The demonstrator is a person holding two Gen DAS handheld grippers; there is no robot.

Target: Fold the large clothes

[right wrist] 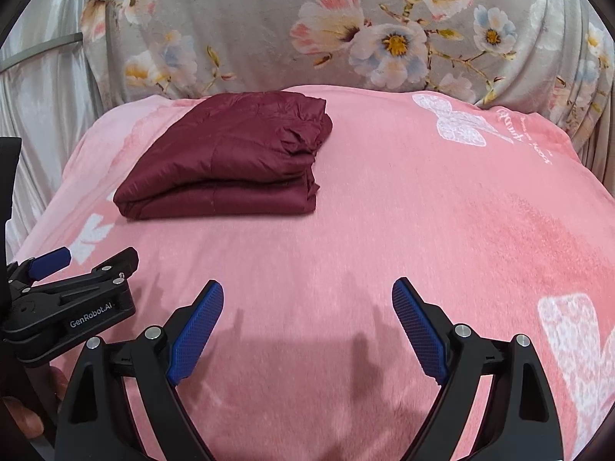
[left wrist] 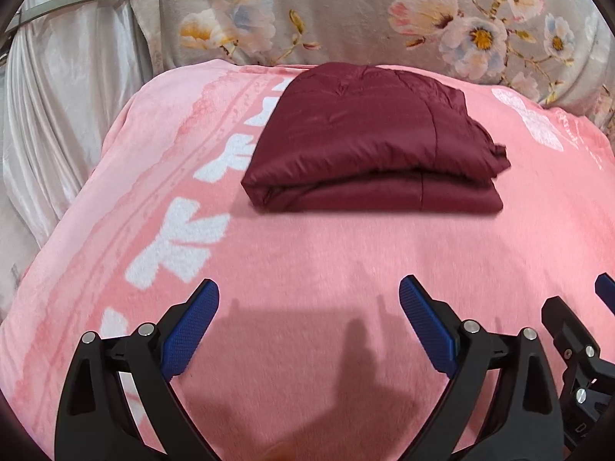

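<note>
A dark red garment [left wrist: 374, 140] lies folded into a thick rectangle on the pink blanket [left wrist: 307, 253], towards its far side; it also shows in the right wrist view [right wrist: 226, 157], left of centre. My left gripper [left wrist: 309, 294] is open and empty, held over bare blanket well short of the garment. My right gripper [right wrist: 307, 294] is open and empty too, beside the left one and to the right of the garment. Each gripper appears at the edge of the other's view: the right [left wrist: 569, 330], the left [right wrist: 73, 292].
The pink blanket with white bow prints [right wrist: 457, 123] covers a raised surface. Behind it hangs grey floral cloth [left wrist: 384, 11]. Pale satin curtain [left wrist: 57, 88] and a metal rail [left wrist: 73, 0] stand at the left.
</note>
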